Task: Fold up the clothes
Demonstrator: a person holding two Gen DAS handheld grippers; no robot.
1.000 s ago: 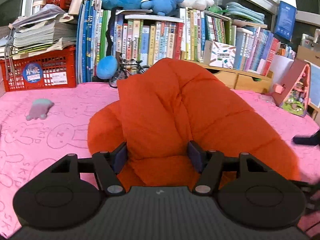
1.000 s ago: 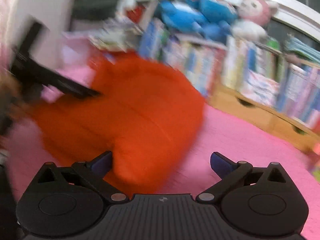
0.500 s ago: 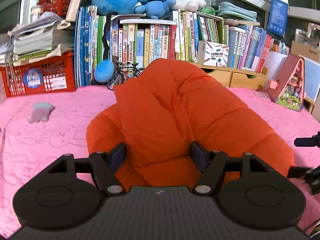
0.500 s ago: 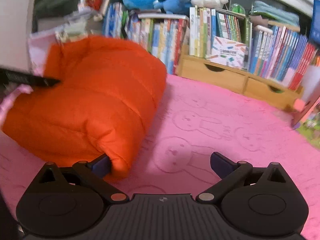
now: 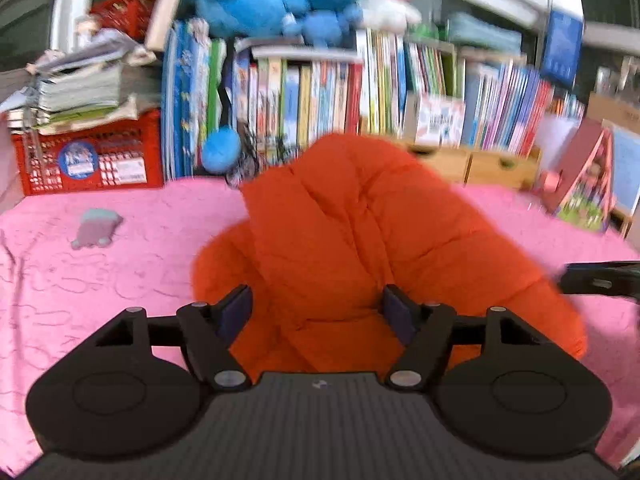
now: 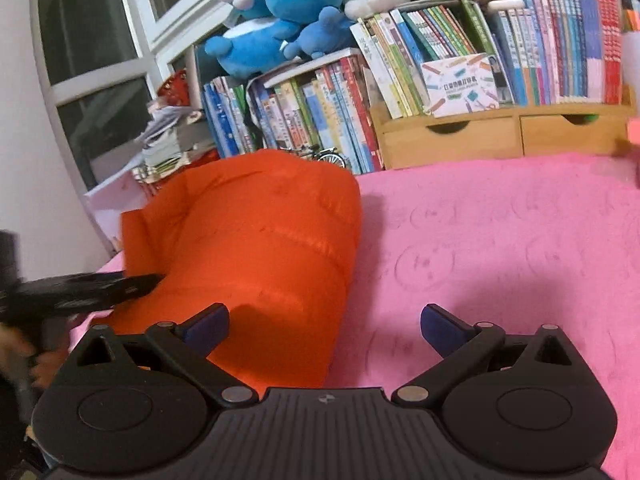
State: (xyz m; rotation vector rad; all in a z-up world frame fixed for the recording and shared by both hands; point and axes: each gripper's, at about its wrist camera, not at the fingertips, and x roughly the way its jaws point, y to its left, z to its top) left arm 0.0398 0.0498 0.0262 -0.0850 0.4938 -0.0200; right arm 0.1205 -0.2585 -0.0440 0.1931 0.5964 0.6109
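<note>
The orange puffer jacket (image 5: 360,248) is lying bunched into a thick, rounded mound on the pink cover (image 5: 100,280), roughly in the middle of the surface in front of the bookshelf. It is looking padded and quilted, with soft stitched channels running across it and deep creases where the layers are doubling over; one lobe is bulging out low on the side toward the crate.

In the left wrist view the near edge of the jacket is sitting between the fingers of the left gripper (image 5: 318,312). They are standing apart with the fabric filling the gap; whether the blue pads are pressing on it I cannot tell. In the right wrist view the right gripper (image 6: 324,326) is spreading its fingers wide. The near end of the jacket (image 6: 256,256) is lying just beside one blue pad (image 6: 206,328), while the other is hanging over bare cover (image 6: 500,240). The left gripper's black tip (image 6: 120,286) is reaching in against the jacket's side.

The cover is showing a plush texture pressed with outlines of rabbits. A small grey soft toy (image 5: 96,228) is lying well apart from the jacket. Behind, upright books (image 5: 320,100), blue plush toys (image 5: 272,0), a red plastic crate (image 5: 88,160) and wooden drawers (image 6: 500,136) are lining the back edge.
</note>
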